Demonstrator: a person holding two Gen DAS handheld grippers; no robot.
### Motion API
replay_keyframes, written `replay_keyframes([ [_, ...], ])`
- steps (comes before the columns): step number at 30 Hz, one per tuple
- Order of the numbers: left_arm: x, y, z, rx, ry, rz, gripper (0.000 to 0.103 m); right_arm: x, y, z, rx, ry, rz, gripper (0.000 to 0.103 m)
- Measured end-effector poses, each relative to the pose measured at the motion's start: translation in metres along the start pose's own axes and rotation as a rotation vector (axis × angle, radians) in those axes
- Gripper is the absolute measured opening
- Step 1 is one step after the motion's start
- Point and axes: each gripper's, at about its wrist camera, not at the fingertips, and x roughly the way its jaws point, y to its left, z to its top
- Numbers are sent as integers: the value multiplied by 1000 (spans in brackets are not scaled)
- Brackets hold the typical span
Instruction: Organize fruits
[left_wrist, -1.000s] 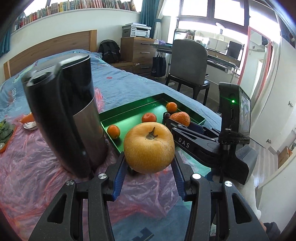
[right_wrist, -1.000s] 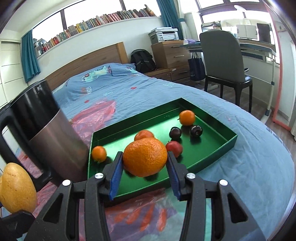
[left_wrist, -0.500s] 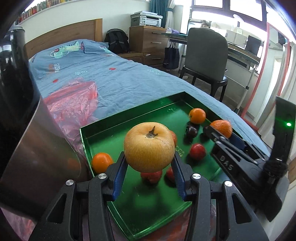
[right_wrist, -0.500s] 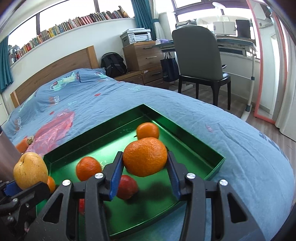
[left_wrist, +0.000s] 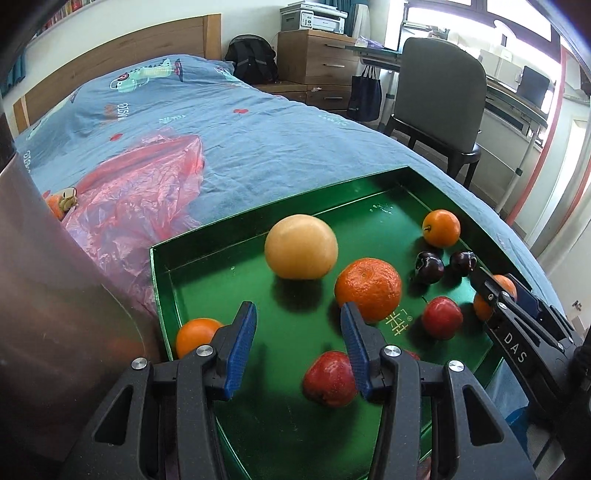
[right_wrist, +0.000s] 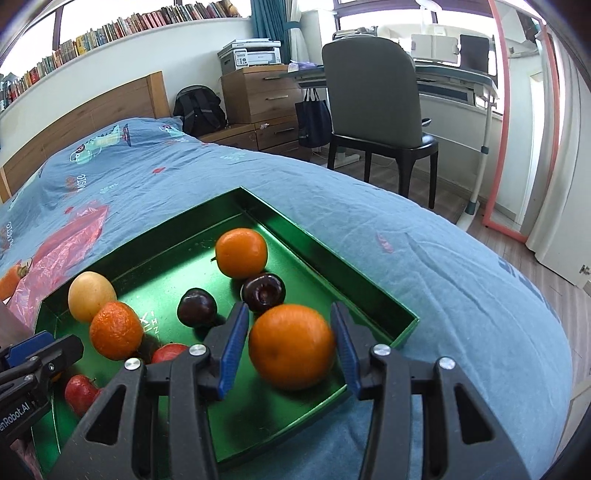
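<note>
The yellow pear (left_wrist: 301, 246) is now lying free in the green tray (left_wrist: 280, 206), no longer clamped as half a second ago; the left gripper (left_wrist: 298, 343) is standing open and empty behind it. The right gripper (right_wrist: 288, 347) is opening its jaws around the large orange (right_wrist: 291, 346), which is sitting low over the tray's near corner, beside the dark plums (right_wrist: 263, 292).
</note>
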Motion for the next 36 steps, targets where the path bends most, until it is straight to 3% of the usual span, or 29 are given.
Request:
replay_keyframes([
  [9,-13,-9,-5,33,-36,-6,42,-2,0,1,10,-7,11,60],
  [16,-56,-19,-16,76,-101,-35,43,-19,5,7,2,-67,27,74],
  [26,-148,-19,-81,189,-148,-57,44,-57,-4,6,48,-167,-49,91],
  [30,-176,-7,-110,215,-120,-25,49,-72,12,-9,29,-188,-31,103],
  [36,-203,41,-139,104,-82,76,59,-98,55,-47,-68,-122,98,103],
])
